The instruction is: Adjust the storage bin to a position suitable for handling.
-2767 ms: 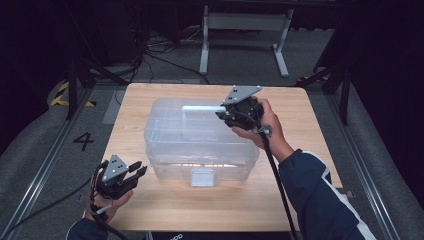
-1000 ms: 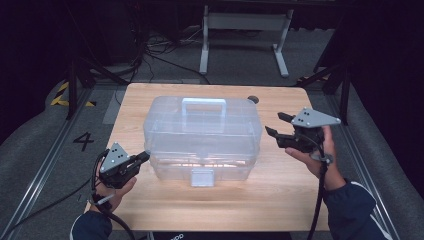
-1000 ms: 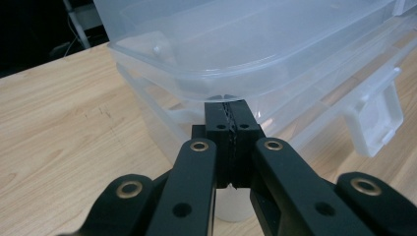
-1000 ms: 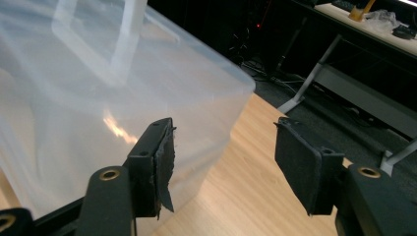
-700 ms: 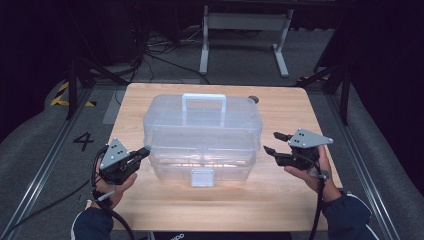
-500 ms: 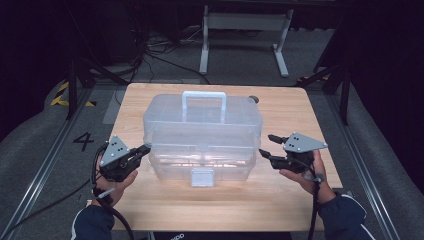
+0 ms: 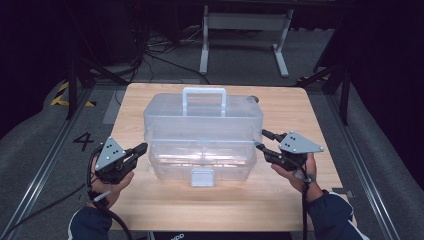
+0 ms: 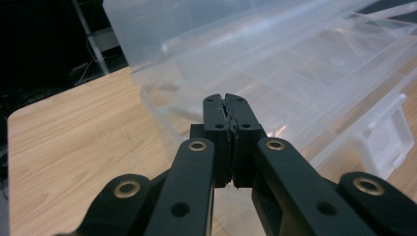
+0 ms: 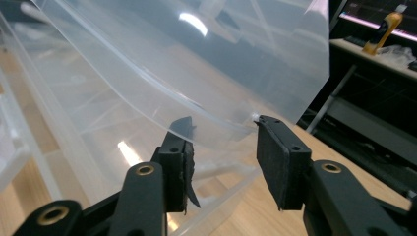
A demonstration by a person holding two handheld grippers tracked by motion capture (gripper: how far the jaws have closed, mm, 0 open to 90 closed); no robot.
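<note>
Box point(image 7: 202, 132) of clear plastic (handle upright)

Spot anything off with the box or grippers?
The clear plastic box sits square on the table. One oddity: the right gripper's left pad looks torn and ragged at its edge. Its jaws have just been closing around the box's corner.

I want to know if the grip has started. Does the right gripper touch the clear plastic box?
Cannot tell. In the right gripper view the right gripper straddles the clear plastic box at its rim, jaws apart and just closing; no plain contact or gap.
</note>
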